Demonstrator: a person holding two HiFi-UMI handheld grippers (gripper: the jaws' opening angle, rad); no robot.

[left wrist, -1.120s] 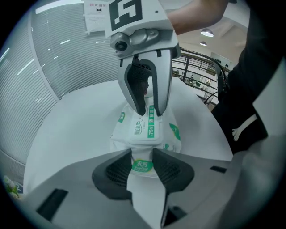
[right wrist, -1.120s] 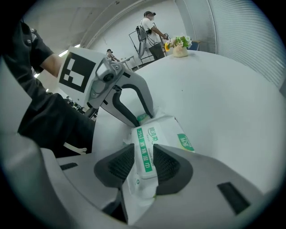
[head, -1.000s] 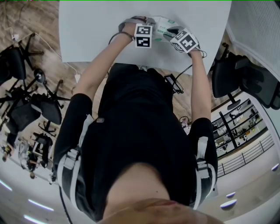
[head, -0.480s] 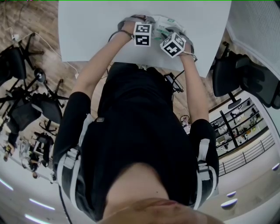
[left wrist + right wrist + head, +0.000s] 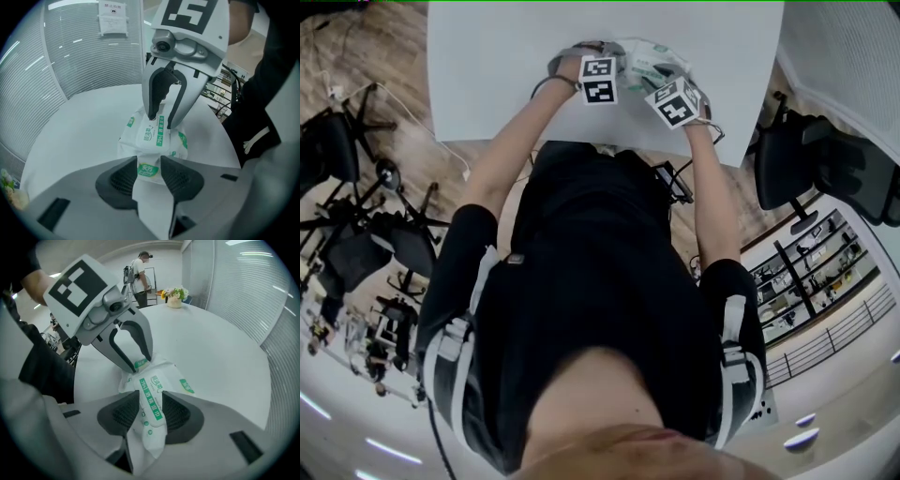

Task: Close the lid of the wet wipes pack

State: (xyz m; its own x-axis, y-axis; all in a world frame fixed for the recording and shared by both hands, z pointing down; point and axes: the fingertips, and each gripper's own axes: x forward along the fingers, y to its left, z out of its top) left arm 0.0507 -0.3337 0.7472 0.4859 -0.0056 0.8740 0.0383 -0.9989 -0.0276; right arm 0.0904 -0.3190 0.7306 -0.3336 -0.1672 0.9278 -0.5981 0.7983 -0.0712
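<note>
While the white table [image 5: 487, 84] carries the wet wipes pack [image 5: 152, 138] near its middle, we judge the pack may slide or buckle, since the left gripper [image 5: 149, 164] clamps only its left end. The right gripper [image 5: 151, 397], jaws opening astride the lid [image 5: 149, 385] without pinching it, may leave that flap springing up unsealed. We count one table, one pack, two grippers, one lid.
</note>
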